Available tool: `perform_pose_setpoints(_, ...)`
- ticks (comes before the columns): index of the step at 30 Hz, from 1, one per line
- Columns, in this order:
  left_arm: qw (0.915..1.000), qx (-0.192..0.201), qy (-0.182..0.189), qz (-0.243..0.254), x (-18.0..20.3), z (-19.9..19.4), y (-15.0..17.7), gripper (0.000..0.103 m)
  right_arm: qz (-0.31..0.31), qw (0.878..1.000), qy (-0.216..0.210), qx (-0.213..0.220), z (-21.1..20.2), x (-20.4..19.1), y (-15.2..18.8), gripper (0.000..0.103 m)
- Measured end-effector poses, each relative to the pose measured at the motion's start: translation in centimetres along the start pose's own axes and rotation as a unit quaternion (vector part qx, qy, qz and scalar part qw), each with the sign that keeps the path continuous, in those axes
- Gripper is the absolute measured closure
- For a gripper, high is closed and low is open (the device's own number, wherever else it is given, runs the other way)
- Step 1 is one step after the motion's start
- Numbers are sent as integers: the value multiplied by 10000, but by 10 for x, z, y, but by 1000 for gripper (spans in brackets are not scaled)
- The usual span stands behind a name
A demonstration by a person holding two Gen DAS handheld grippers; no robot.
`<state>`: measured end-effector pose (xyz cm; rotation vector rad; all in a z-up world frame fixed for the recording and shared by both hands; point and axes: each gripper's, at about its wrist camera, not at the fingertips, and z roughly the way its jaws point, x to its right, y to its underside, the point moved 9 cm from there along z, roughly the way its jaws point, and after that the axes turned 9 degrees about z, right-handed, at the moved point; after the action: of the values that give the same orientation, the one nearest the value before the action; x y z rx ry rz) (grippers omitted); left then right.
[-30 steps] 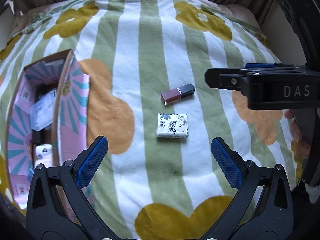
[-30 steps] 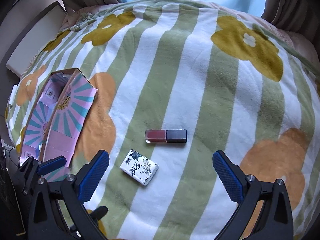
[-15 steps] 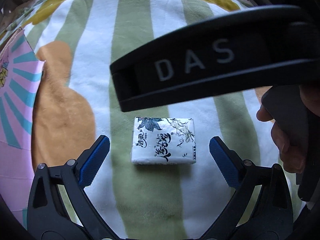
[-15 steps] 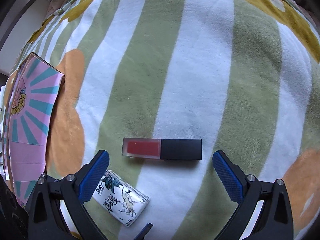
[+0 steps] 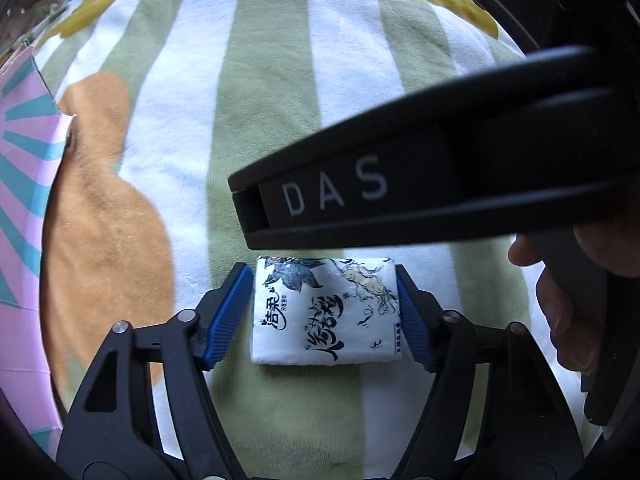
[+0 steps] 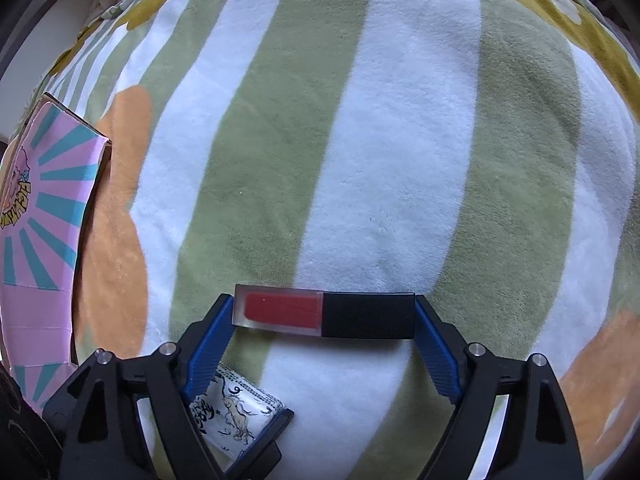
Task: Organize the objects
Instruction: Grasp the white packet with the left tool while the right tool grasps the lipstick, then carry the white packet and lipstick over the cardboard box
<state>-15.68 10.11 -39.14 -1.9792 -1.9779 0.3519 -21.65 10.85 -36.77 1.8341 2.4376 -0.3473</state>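
Tissue pack (image 5: 326, 310), white with black writing and little drawings, lies flat on the blanket (image 5: 260, 100). The left gripper (image 5: 325, 314) has its 2 blue pads one on each side of the pack. The right pad touches the pack's edge, and the left pad is right up against the other edge, so the claw is squeezed onto the pack. The pack sits on a green stripe of the blanket.

Lipstick (image 6: 325, 312) lies flat on the blanket too. It is a long stick with a red see-through half on the left and a black cap half on the right. The right gripper (image 6: 323, 330) has 1 blue pad at each end of the lipstick, and both ends touch the pads. So this claw is closed on the lipstick, holding it end to end.

From the right wrist view, the tissue pack shows at the bottom left, just under the right gripper's left finger, near the lipstick. From the left wrist view, a black bar of the right gripper with the letters DAS crosses just above the pack, and the person's right hand (image 5: 568, 308) shows at the right edge.

A pink box (image 6: 44, 216) with blue rays lies at the left side of the blanket, well apart from both things.
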Motion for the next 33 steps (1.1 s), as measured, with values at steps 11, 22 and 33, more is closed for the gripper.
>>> perform_pose_setpoints(11,10000,31,35,26,-1,-3,-2,44,96,9999,-93,69,-16,12,11,21)
perform_pose_setpoints(22,10000,94,-17,-25,-19,-47,-10,44,162,9989,-164,410,-87,10,16,21)
perform_pose_setpoints(33,9994,307,-121,69,-44,-157,-26,44,224,9958,-138,872,-173,-55,3,21)
